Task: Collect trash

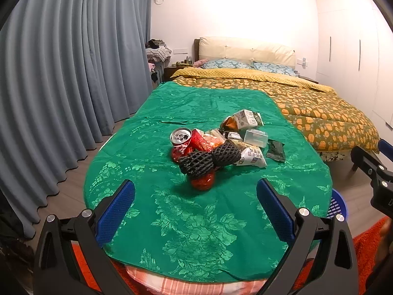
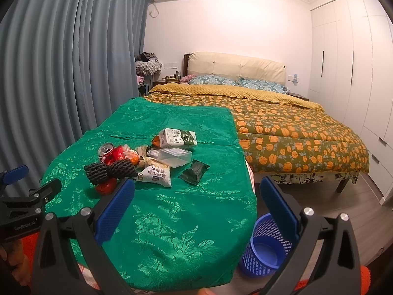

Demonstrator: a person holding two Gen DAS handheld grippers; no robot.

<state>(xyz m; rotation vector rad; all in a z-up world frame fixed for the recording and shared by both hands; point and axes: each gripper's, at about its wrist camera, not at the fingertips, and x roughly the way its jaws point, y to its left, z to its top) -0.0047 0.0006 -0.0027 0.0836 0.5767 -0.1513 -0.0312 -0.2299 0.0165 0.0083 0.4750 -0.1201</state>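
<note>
— Biggest first? Bed (image 2: 282,132) with a pumpkin-print quilt, butting against the far edge of the table (image 1: 196,233), under a green flowered cloth.
— Grey-blue curtain (image 1: 61,73) along the left side, white wardrobe (image 2: 343,61) on the right.
— And the bin?
— Blue slotted basket (image 2: 265,248) on the floor just beside the table's right edge, upright, nothing seen inside.
— Left tongs (image 1: 195,207) spread wide over the near edge, pinching nothing. Right tongs (image 2: 197,201) likewise spread, empty, straddling the right edge above the basket.
— Trash?
— Heaped near the middle of the table. Milk carton (image 2: 177,137) lying flat at the far side of the heap, clear plastic box (image 2: 175,156) just in front of it.
— White snack bag (image 1: 253,157) on the near right, black foam net (image 1: 208,158) draped across the front, red can (image 1: 181,139) tipped at the left.
— Dark green packet (image 1: 276,150) a little apart toward the right edge. Crumpled red wrapper (image 1: 203,182) nearest, touching the net.
</note>
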